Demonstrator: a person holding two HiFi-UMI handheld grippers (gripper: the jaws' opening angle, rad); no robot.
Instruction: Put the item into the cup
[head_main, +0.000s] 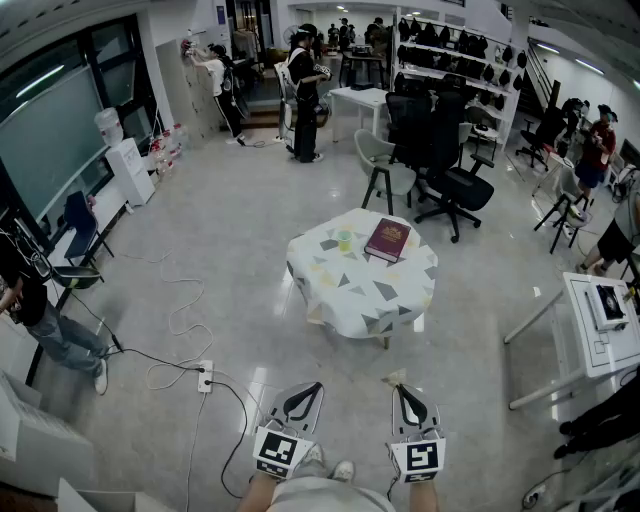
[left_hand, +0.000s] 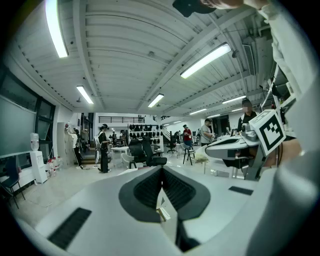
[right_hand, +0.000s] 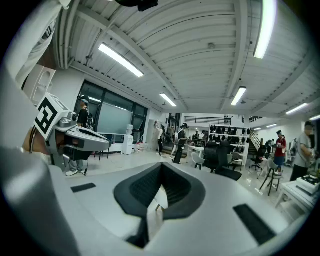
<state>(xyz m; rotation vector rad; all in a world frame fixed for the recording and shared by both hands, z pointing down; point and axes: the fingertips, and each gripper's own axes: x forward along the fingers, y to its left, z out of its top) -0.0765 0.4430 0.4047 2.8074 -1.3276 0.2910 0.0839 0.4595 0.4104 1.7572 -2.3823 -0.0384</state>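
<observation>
Left tool (head_main: 316, 386) and right tool (head_main: 399, 389) were pressed together, empty, well apart from the patterned-cloth table (head_main: 370, 295). Small green cup (head_main: 345, 240) stood far-left on it, beside a dark red book (head_main: 387, 239); item unidentifiable. Advise closing in first.

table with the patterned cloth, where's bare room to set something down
The near half of the white triangle-patterned tablecloth, below the small green cup and the dark red book, is bare. The far side is crowded with both.

A dark red book (head_main: 387, 239) lies on the cloth-covered table (head_main: 360, 290); black office chairs (head_main: 445, 150) stand behind
</observation>
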